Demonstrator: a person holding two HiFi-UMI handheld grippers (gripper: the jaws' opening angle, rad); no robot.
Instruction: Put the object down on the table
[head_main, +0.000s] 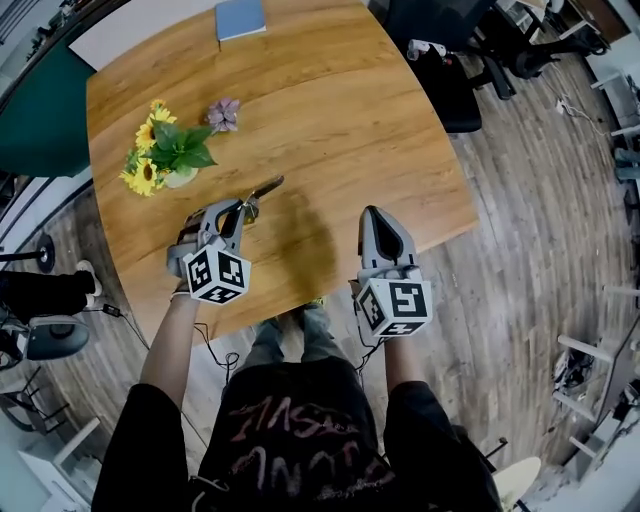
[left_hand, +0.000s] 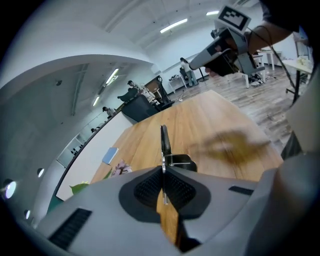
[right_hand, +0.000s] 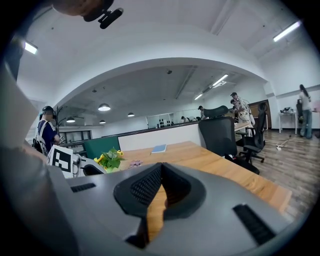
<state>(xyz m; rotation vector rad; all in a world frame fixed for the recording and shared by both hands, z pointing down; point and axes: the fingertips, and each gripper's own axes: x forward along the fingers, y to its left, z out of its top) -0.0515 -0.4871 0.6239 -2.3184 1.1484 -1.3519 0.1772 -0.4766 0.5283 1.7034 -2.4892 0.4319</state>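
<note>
- A bunch of sunflowers (head_main: 160, 150) in a small pale vase stands on the wooden desk (head_main: 340, 120), near the left gripper (head_main: 243, 207) and up-left of it in the head view.
- A purple flower (head_main: 223, 113) lies beyond the sunflowers, and a blue book (head_main: 240, 18) rests at the far edge.
- A black office chair (head_main: 455, 95) sits off the desk's far right corner.
- Bare wood lies ahead of both grippers.
- The left gripper is clamped on a thin metal tool (head_main: 268, 187), held low over the near part of the desk.
- The tool's long axis runs out from the jaws, away from the person and slightly to the right.
- In the left gripper view the tool is edge-on, with a dark upper part and a black piece jutting to its right.
- The right gripper (head_main: 378, 215) has its jaws together with nothing between them, over the desk's near right edge.
- What kind of tool it is stays unclear, as does whether its tip touches the wood.
- Its shadow is a blurred smear on the desk.
- The book is cut off by the top of the head view.
</note>
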